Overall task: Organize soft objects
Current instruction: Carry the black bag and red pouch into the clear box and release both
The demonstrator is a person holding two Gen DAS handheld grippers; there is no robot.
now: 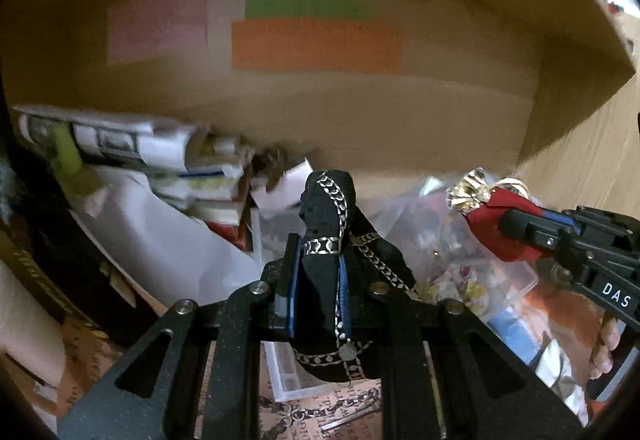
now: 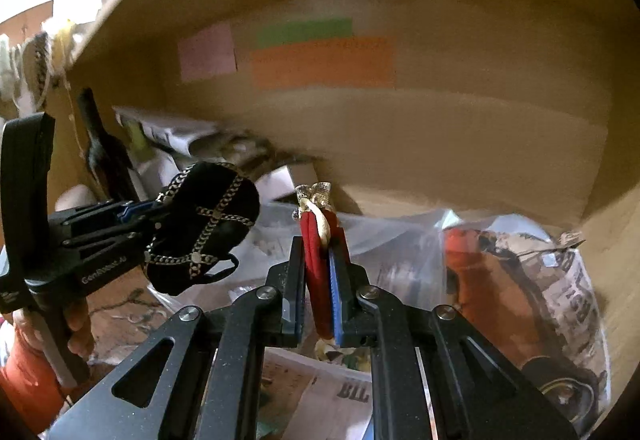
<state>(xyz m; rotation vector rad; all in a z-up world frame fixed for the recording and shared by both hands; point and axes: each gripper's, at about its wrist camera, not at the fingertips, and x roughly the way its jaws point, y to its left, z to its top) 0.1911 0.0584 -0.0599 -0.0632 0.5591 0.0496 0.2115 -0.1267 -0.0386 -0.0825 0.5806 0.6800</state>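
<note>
- My left gripper (image 1: 318, 260) is angling downward toward the inside of a cardboard box (image 1: 360, 120), its jaws pinching tight on a black pouch (image 1: 328, 224) trimmed with silver chain.
- The black pouch is standing up between the blue pads, its top poking above the fingertips and its lower part sagging below them with a loop of chain dangling.
- My right gripper (image 2: 320, 276) is tilting down at much the same angle beside the left one, its jaws clamping a red pouch (image 2: 314, 264) with a crinkled gold top and a cream cord.
- In the left wrist view, the right gripper (image 1: 520, 228) is reaching in from the right edge, with the red pouch (image 1: 492, 216) sticking out leftward past its tips; fingers (image 1: 606, 344) of my hand are wrapping the handle below.
- In the right wrist view, the left gripper (image 2: 132, 220) is coming in from the left, carrying the black pouch (image 2: 204, 224) out in front, apart from the red one.
- Both pouches are hovering over a jumble of clear plastic bags (image 2: 400, 248), newspaper (image 2: 320, 392) and rolled papers (image 1: 120, 140) in the box.
- Pink, green and orange labels (image 1: 316, 44) are showing on the far box wall, blurred.
</note>
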